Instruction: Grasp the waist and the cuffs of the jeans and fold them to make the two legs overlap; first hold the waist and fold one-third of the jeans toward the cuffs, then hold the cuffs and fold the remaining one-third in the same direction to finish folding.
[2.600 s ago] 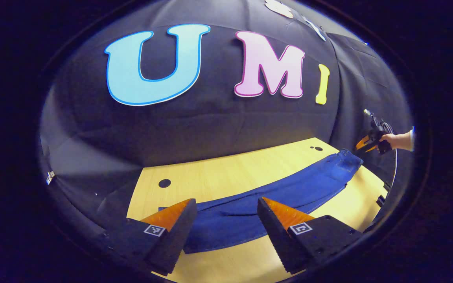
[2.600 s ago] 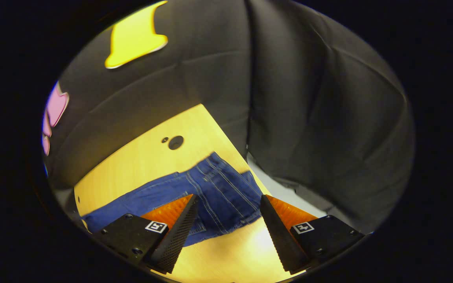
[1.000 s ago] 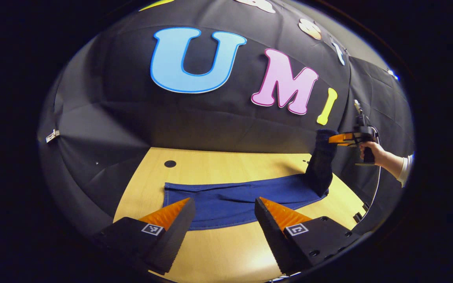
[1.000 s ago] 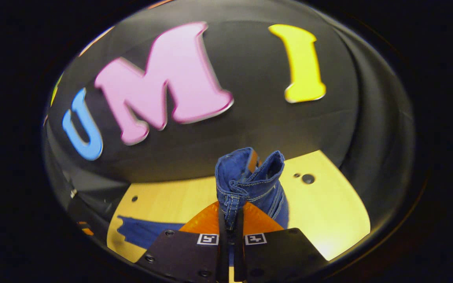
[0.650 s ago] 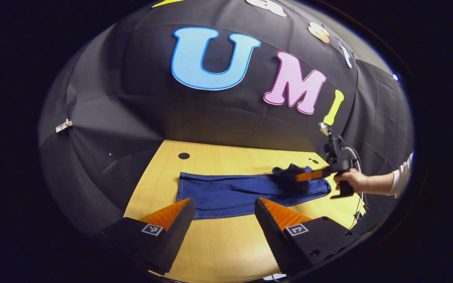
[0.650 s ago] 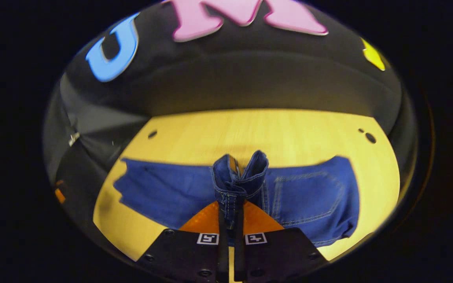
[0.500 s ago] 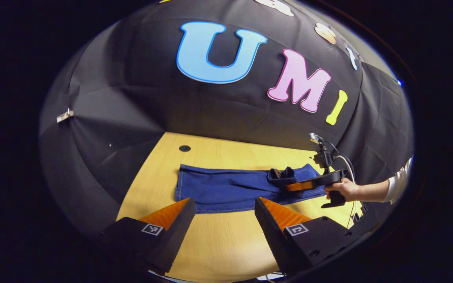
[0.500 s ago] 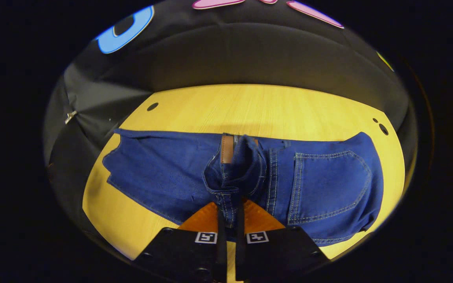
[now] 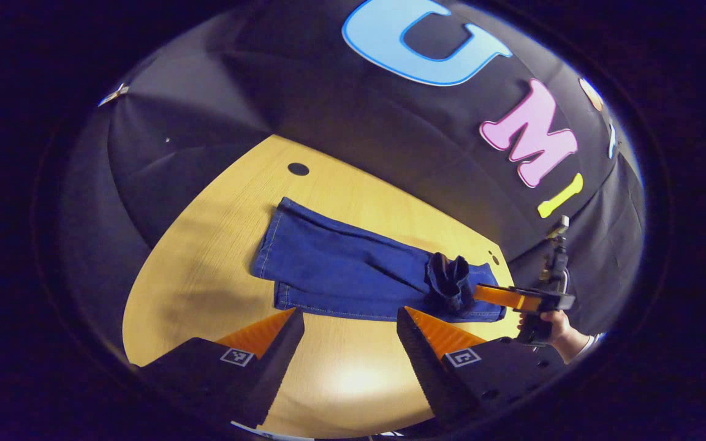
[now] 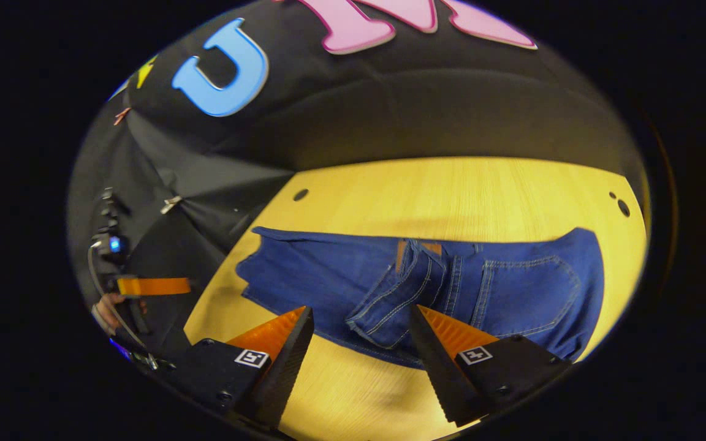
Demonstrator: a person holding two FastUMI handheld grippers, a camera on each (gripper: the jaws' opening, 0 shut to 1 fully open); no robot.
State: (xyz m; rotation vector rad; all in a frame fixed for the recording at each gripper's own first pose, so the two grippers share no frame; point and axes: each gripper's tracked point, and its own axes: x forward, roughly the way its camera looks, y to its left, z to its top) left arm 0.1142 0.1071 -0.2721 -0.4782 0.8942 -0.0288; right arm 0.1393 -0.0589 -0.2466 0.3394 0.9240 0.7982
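Your right tool (image 10: 359,334) is gaping wide over the bunched waist (image 10: 399,288) of the jeans (image 10: 512,288); your left tool (image 9: 347,334) is hanging wide near the bench's (image 9: 206,245) front edge. That lump is risking a crooked fold.

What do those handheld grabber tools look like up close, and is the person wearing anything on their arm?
Each handheld gripper, the left gripper and the right gripper, has two wedge-shaped fingers with toothed inner faces, set on dark blocks with screws. Each block carries a small white square tag with a black pattern. Seen from afar, the right one has a pistol-like handle, a cable and a small upright part on top. A white sleeve cuff shows at the wrist.
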